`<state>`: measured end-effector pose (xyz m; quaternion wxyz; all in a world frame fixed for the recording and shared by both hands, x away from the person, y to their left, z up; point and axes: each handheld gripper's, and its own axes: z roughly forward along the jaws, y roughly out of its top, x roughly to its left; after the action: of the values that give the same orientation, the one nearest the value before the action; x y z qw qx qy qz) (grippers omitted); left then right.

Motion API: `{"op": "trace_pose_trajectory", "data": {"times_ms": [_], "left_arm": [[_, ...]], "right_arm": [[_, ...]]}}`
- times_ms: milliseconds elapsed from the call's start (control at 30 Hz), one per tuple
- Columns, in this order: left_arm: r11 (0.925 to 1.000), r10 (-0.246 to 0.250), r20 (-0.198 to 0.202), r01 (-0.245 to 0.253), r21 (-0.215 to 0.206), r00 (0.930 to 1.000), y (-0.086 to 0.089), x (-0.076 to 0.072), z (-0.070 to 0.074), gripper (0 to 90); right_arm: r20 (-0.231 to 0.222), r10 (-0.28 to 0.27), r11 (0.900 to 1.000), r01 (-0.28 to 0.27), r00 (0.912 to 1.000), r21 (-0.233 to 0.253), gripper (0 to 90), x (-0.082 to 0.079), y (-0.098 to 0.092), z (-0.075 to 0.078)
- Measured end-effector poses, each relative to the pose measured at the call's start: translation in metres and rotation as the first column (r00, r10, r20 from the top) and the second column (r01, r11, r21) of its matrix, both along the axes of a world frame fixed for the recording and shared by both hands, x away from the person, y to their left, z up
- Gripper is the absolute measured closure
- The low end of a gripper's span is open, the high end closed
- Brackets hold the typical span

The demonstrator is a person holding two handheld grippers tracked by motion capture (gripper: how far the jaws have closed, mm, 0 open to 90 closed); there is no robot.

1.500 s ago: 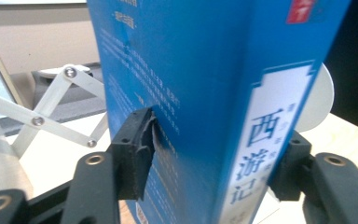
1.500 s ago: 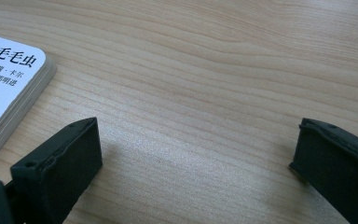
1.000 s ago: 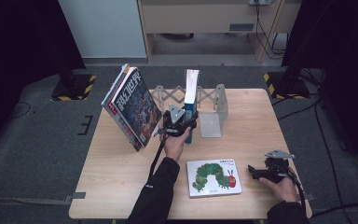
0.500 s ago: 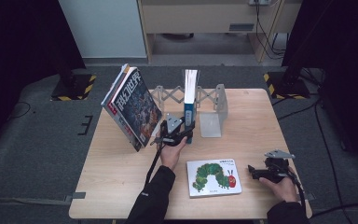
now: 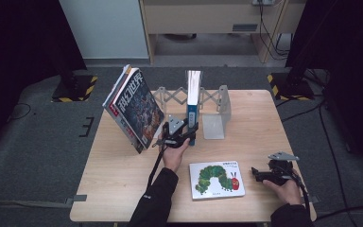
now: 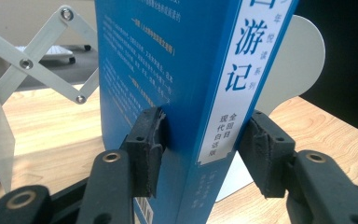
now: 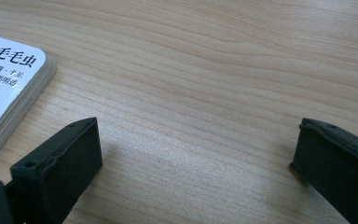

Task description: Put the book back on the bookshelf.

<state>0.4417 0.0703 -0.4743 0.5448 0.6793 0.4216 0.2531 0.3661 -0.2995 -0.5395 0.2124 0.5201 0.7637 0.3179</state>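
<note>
Blue book: stood upright on the table inside the expanding bookend rack, spine toward the person, near the table's back edge. Left gripper was at the lower part of its spine; in the left gripper view both pads pressed the blue book, one on the cover, one across the spine, so the jaws were closed on it at book thickness.

Large magazine: leaned steeply at the rack's left end, just beside the left gripper, its lower edge on the table. Little room lay between it and the blue book.

Open room: bare wood ran to the right of the blue book up to the rack's grey end plate, and across the left front of the table.

Caterpillar board book: lay flat near the front edge, well apart from the rack.

Right gripper: rested low at the front right, just beside the board book, near the table's right edge. The right gripper view showed its jaws spread wide, nothing between them, bare wood beneath, and the rounded corner of the board book beside one pad.

View differences: the high view gave the whole layout; the left gripper view alone showed pad contact and the rack's scissor links.
</note>
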Motion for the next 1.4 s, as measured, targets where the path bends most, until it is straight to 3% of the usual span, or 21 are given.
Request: {"op": "trace_pose_trajectory", "data": {"times_ms": [133,267,367,467,933,1400], "left_arm": [[0.9998,-0.016,-0.009,0.016,0.015,0.9998,0.003,-0.005,-0.008,49.5],[0.9997,-0.005,-0.05,0.007,0.025,0.9987,0.003,-0.006,-0.02,52.8],[0.9999,0.001,-0.065,-0.002,-0.013,0.9979,0.001,-0.005,-0.023,54.4],[0.9999,0.008,-0.076,-0.008,-0.008,0.9971,-0.001,-0.005,-0.02,54.8],[0.999,0.015,-0.075,-0.018,-0.04,0.9971,-0.006,-0.003,-0.022,52.0],[0.9998,-0.01,-0.063,0.008,-0.018,0.9979,-0.004,-0.004,-0.022,46.8]], "right_arm": [[0.0,0.0,1.0,0.0,1.0,0.0,1.4,0.0,0.0,0.0],[0.0,0.0,1.0,0.0,1.0,0.0,1.4,0.0,0.0,0.0],[0.0,0.0,1.0,0.0,1.0,0.0,1.4,0.0,0.0,0.0],[0.0,0.0,1.0,0.0,1.0,0.0,1.4,0.0,0.0,0.0],[0.0,0.0,1.0,0.0,1.0,0.0,1.4,0.0,0.0,0.0],[0.0,0.002,1.0,-0.002,1.0,0.0,1.3,0.0,0.0,0.0]]}}
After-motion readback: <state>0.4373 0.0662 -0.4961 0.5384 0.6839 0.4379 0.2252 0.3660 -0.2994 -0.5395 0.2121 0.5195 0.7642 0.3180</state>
